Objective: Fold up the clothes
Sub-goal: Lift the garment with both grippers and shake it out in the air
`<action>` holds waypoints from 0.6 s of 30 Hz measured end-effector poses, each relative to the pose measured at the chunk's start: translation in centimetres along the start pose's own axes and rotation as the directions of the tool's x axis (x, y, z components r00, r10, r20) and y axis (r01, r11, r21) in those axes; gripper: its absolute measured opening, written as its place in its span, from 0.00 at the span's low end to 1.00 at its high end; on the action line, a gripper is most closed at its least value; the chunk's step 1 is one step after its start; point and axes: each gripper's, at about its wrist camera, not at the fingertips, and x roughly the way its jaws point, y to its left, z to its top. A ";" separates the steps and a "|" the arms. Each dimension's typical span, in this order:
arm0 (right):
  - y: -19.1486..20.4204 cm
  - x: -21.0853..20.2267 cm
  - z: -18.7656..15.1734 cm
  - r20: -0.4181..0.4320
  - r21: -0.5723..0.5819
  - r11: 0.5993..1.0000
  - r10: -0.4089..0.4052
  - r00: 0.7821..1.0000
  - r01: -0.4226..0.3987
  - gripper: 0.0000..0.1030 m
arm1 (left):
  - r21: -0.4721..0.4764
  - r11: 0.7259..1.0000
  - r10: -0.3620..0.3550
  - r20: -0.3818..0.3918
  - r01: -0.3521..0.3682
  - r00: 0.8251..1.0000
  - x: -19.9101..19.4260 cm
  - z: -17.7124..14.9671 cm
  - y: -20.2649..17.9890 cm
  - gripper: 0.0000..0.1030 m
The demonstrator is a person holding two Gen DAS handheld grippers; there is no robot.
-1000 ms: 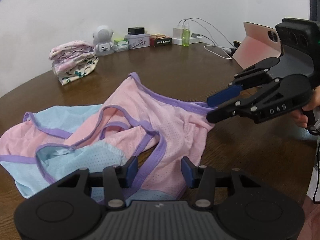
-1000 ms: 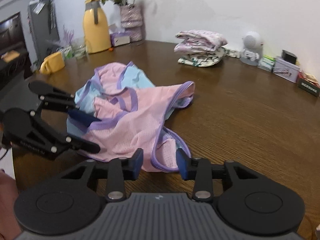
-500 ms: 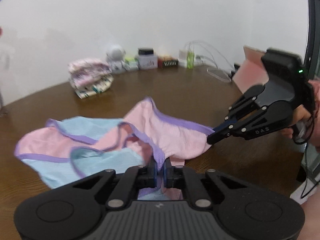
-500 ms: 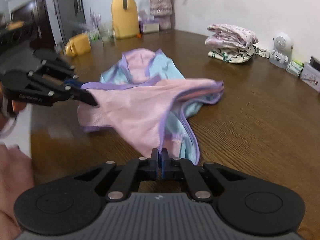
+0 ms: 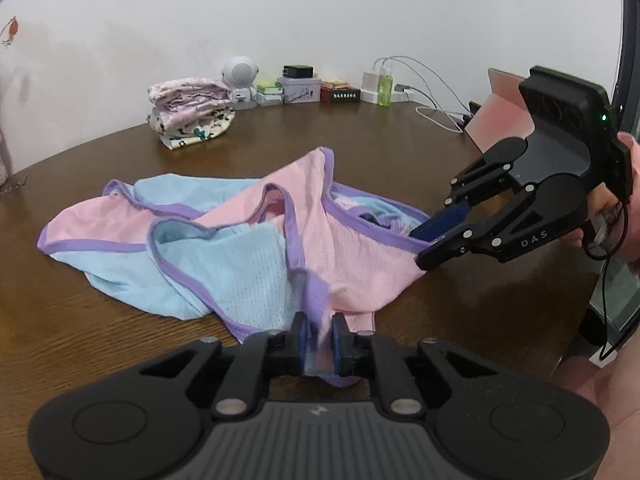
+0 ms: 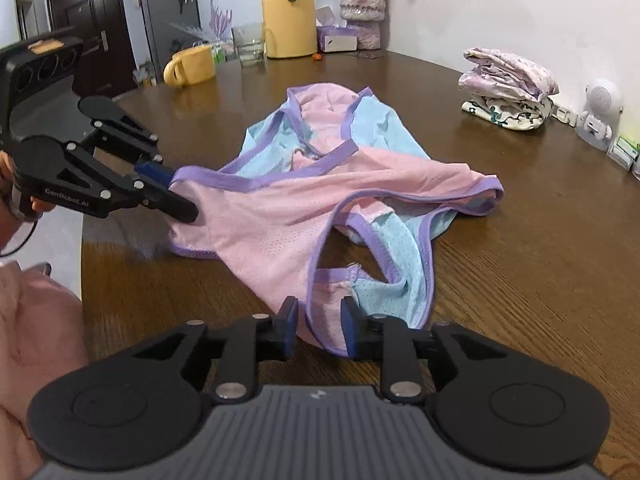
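We're keeping both claws at the pink-and-blue garment (image 5: 248, 248), which is lying crumpled on the brown counter (image 5: 360, 148). Left claw (image 5: 318, 338) is sitting parted with the purple hem running between its pads, not clamping it. Right claw (image 6: 318, 326) is also parted, straddling the garment's near edge. Beyond the garment, a folded clothes stack (image 6: 508, 88) is sitting beside a small white robot figure (image 6: 598, 116).

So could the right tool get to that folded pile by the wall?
Probably yes: mostly bare table lies between the right tool and the folded pile. It is open around the pink garment, so nothing holds it back.
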 end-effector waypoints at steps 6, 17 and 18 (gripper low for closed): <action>0.8 0.5 0.1 -0.013 -0.058 0.998 -0.015 1.000 0.014 0.28 | 0.017 1.000 -0.003 -0.020 0.003 1.000 1.5 0.0 0.3 0.15; 0.5 -6.0 9.9 0.158 -0.089 0.952 -0.277 0.948 0.293 0.01 | 0.155 0.942 0.249 0.267 -0.297 0.931 -6.3 9.5 0.0 0.01; 0.7 -7.7 12.1 0.213 -0.086 0.941 -0.305 0.928 0.329 0.01 | 0.168 0.925 0.277 0.310 -0.340 0.909 -7.7 11.2 0.0 0.01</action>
